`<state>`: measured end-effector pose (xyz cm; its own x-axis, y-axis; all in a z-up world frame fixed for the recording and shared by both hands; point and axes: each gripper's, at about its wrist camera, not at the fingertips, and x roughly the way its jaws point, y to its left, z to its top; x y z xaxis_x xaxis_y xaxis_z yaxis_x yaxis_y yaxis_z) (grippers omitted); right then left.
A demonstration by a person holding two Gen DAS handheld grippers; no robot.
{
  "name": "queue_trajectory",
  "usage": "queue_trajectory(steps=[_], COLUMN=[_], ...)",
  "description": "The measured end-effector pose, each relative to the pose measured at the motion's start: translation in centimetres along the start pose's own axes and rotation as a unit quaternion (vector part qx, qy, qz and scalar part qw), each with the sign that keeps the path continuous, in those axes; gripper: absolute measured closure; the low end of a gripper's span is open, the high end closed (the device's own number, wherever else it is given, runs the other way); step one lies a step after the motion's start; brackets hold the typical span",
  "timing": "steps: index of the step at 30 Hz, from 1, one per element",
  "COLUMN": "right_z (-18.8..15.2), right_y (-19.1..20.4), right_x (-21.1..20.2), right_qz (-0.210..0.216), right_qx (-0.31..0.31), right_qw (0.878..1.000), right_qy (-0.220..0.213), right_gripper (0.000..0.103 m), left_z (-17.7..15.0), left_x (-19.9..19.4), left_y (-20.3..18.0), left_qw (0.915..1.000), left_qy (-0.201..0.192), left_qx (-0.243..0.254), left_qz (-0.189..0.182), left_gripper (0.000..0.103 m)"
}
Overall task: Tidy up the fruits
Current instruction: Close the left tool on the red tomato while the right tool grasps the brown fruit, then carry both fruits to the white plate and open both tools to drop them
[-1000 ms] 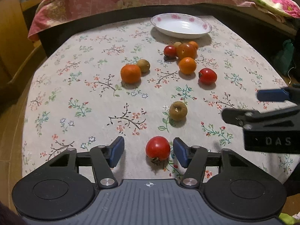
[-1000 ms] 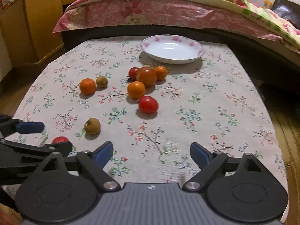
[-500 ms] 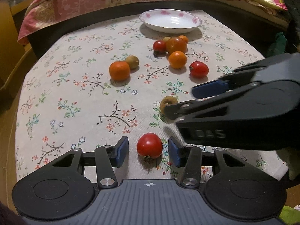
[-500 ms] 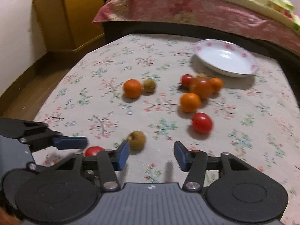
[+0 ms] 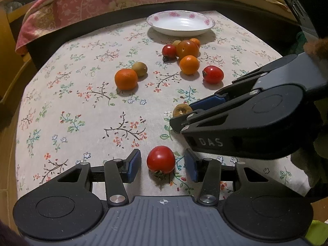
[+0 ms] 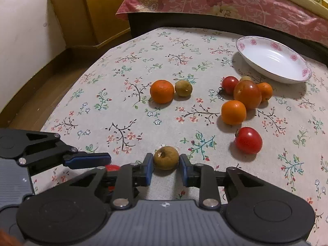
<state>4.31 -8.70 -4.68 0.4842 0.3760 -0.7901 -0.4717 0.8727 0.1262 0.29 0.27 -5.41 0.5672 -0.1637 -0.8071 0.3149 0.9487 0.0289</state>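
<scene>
A red tomato point(image 5: 161, 159) lies on the flowered cloth between the pads of my left gripper point(image 5: 162, 165), which is open with gaps on both sides. My right gripper point(image 6: 166, 169) is open around a small brown fruit point(image 6: 166, 157), its pads very close to it on both sides. That fruit point(image 5: 181, 109) is partly hidden by the right gripper in the left wrist view. Further back lie oranges point(image 6: 161, 91) point(image 6: 233, 112), tomatoes point(image 6: 248, 140) point(image 6: 229, 84), another brown fruit point(image 6: 183, 88) and a white flowered dish point(image 6: 272, 58).
The table sits against a bed with a pink floral cover point(image 6: 225, 0). A wooden cabinet point(image 6: 92, 10) stands at the left. The table's left edge drops to the wooden floor point(image 6: 41, 94). The two grippers are close together at the front.
My right gripper has swung left and down to the brown fruit and narrowed around it. My left gripper has narrowed somewhat around the red tomato.
</scene>
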Motion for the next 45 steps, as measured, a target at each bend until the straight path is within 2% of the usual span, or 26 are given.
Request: queue_trajectory(steps=[5,13,16,22,28,37,45], right_z=[0.0,0.3,0.5,1.5,3.0,6.5,9.8], right_y=[-0.5,-2.1,-2.4,-3.4,-6.1,-12.0,-15.3], right_x=[-0.5,-2.5,-3.4,-6.1,-6.6,-4.9,-2.3], right_qz=[0.0,-0.013,-0.023,-0.048,-0.077,-0.094,-0.097], right_qx=[0.009,0.037,0.04,0.044,0.052,0.092,0.102], right_qw=[1.0,0.999,0.999,0.996,0.994,0.99,0.988], right_qy=[-0.001,-0.023,-0.027,-0.058,-0.06,-0.059,-0.066], right_gripper=[0.075,0.075,0.075,0.075,0.075,0.075,0.075], left_z=[0.0,0.7,1.4,4.8,9.5,16.6,20.3], left_x=[-0.3,-0.1,-0.5,-0.8,0.6,4.4,7.9], left_y=[-0.2,-0.4,-0.2,-0.3,-0.1,0.1,0.4], left_qw=[0.9999,0.9998,0.9998,0.9994,0.998,0.9958,0.9958], left_qy=[0.002,0.011,0.014,-0.026,-0.051,-0.077,-0.078], left_qx=[0.003,0.012,0.0,0.009,0.003,0.005,0.005], left_qz=[-0.01,-0.006,-0.011,-0.022,-0.036,-0.049,-0.046], left_gripper=[0.066,0.068,0.068,0.068,0.068,0.068,0.068])
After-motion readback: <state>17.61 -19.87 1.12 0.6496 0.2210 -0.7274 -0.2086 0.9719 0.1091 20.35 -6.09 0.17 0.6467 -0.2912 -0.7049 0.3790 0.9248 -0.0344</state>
